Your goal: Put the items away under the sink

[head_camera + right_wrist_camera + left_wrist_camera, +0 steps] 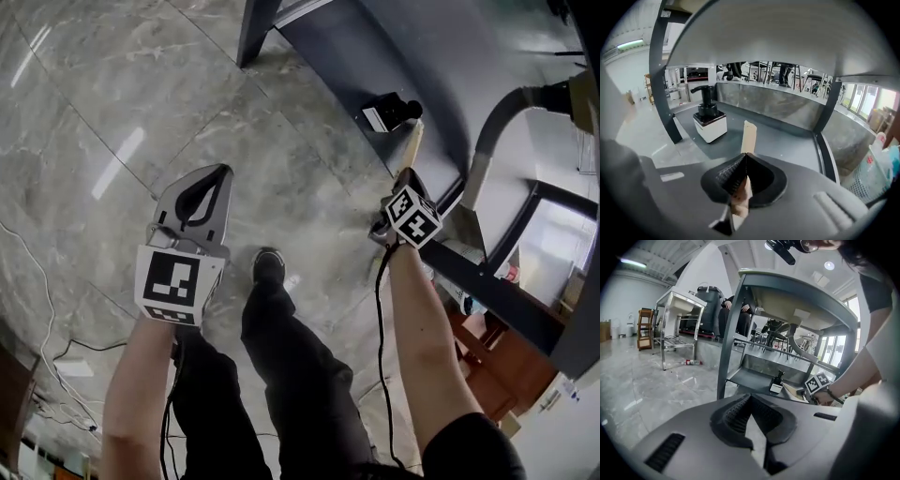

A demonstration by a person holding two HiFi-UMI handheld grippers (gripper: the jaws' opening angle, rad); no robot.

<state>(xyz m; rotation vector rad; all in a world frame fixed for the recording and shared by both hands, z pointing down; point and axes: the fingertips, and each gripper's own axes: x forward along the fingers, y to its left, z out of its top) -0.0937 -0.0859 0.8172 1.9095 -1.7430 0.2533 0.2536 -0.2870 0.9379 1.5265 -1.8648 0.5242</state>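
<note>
My right gripper [404, 178] is shut on a thin pale wooden strip [414, 139], which pokes forward over the dark grey shelf [328, 52] under the sink. In the right gripper view the wooden strip [749, 135] stands on edge between the closed jaws [744, 158], above the shelf [787, 138]. A black-and-white pump dispenser [708, 121] stands on the shelf to the left of it, also seen as the dispenser [390, 114] from above. My left gripper [223, 172] hangs over the floor, shut and empty; its tips [749, 397] meet with nothing between them.
A grey drain pipe [495, 127] bends down at the right of the shelf. The stand's leg [253, 33] rises at the shelf's left corner. The person's legs and shoe [269, 265] are below me. Cables [37, 281] lie on the floor. A white mesh basket [874, 176] sits at the right.
</note>
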